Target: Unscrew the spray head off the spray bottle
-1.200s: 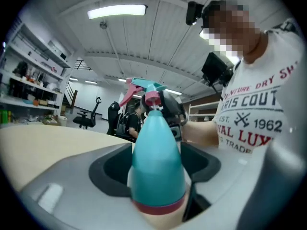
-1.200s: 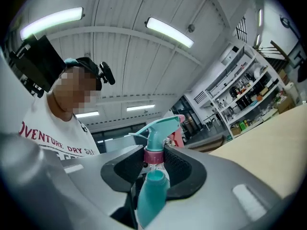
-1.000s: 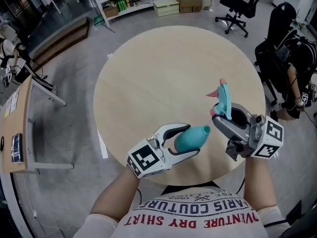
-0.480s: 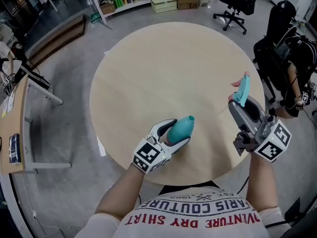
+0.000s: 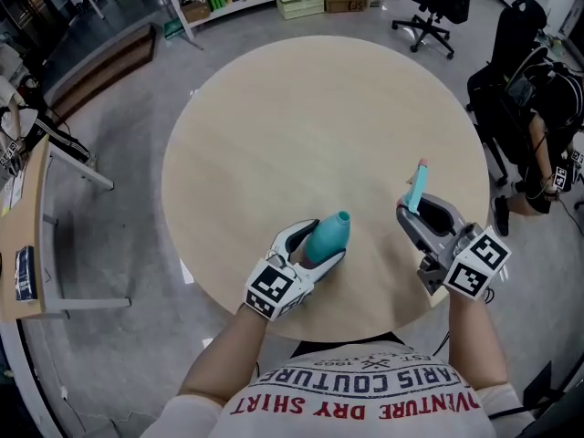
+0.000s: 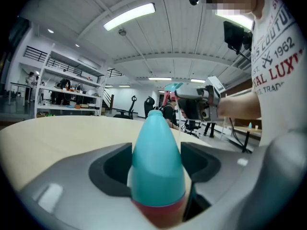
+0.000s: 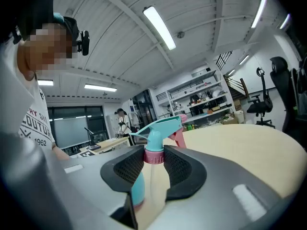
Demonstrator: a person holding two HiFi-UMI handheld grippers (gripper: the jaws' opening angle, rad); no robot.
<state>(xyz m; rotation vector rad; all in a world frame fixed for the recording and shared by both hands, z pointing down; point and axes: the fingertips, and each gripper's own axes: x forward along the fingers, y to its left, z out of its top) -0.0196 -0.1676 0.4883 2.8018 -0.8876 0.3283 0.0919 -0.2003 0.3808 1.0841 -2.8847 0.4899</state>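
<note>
Over the table (image 5: 301, 108), near its front edge, held the spray bottle (image 5: 327, 235) in wide-set jaws of the left gripper (image 5: 318, 249) and the detached spray head (image 5: 417, 188) by its collar in narrower jaws of the right gripper (image 5: 422, 213); risked spilling if the open neck tipped lower.

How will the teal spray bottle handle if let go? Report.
The spray bottle has a smooth, tapered body that could slip out of the left gripper. Laid sideways, it would likely roll on the table. Weight uncertain: contents unseen.

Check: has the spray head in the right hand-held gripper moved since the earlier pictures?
Yes. The spray head first swung out to the table's right rim, then came back inward.
</note>
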